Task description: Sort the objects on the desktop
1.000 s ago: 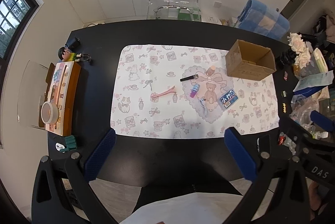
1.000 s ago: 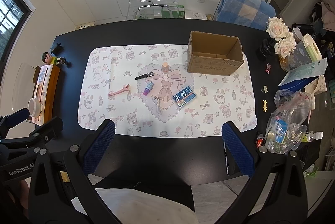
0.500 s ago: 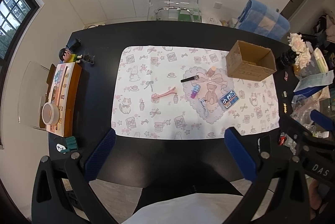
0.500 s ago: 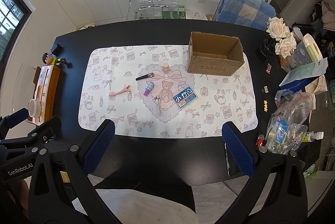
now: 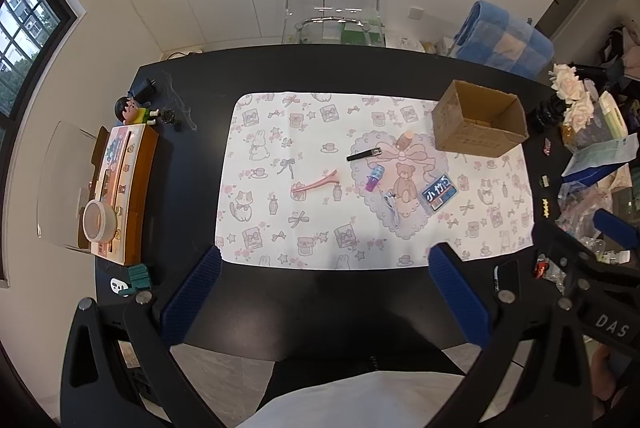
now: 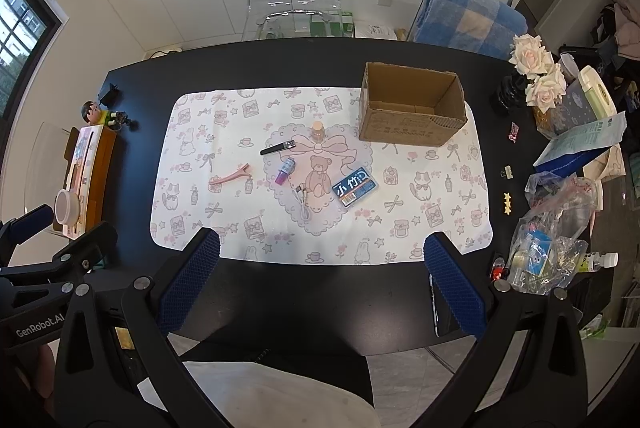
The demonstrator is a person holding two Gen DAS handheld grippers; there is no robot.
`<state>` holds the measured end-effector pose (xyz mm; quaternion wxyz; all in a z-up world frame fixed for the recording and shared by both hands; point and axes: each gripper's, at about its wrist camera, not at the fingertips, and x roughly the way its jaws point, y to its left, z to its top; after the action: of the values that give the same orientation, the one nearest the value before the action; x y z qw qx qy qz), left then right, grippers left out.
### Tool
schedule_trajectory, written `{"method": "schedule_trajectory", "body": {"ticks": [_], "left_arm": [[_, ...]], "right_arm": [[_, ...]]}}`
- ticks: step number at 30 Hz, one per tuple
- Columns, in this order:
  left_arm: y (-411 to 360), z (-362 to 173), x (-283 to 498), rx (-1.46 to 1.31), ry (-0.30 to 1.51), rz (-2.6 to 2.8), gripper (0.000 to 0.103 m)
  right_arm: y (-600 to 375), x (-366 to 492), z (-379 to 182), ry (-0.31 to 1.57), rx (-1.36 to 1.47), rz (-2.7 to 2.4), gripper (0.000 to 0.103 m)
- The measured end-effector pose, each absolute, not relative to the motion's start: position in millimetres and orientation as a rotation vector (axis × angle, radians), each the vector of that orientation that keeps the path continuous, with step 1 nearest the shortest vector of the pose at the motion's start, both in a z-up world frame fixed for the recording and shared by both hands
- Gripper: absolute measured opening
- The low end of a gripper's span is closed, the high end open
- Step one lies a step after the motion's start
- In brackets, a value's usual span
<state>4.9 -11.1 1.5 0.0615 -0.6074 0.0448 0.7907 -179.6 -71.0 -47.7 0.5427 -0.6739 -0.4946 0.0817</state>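
Black tabletop (image 6: pixel 304 68) carries a white printed mat (image 6: pixel 440 212) strewn with small items beside an empty brown cardboard box (image 6: pixel 412 108). Left gripper (image 5: pixel 324 292) and right gripper (image 6: pixel 320 284) hover at the near edge, jaws spread, empty. That thin pink hair clip (image 6: pixel 230 175) lies flat and could slip a pinch.

Left gripper (image 5: pixel 324 294) and right gripper (image 6: pixel 320 282) both hover spread wide, empty
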Motion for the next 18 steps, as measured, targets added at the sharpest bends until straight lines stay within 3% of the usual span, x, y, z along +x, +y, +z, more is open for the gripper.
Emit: {"method": "schedule_trajectory", "body": {"ticks": [18], "left_arm": [[-8.9, 2.4, 4.5, -1.817, 0.121, 2.371, 0.103]], "right_arm": [[-72.0, -183.5, -45.5, -1.171, -1.585, 0.185, 0.103]]}}
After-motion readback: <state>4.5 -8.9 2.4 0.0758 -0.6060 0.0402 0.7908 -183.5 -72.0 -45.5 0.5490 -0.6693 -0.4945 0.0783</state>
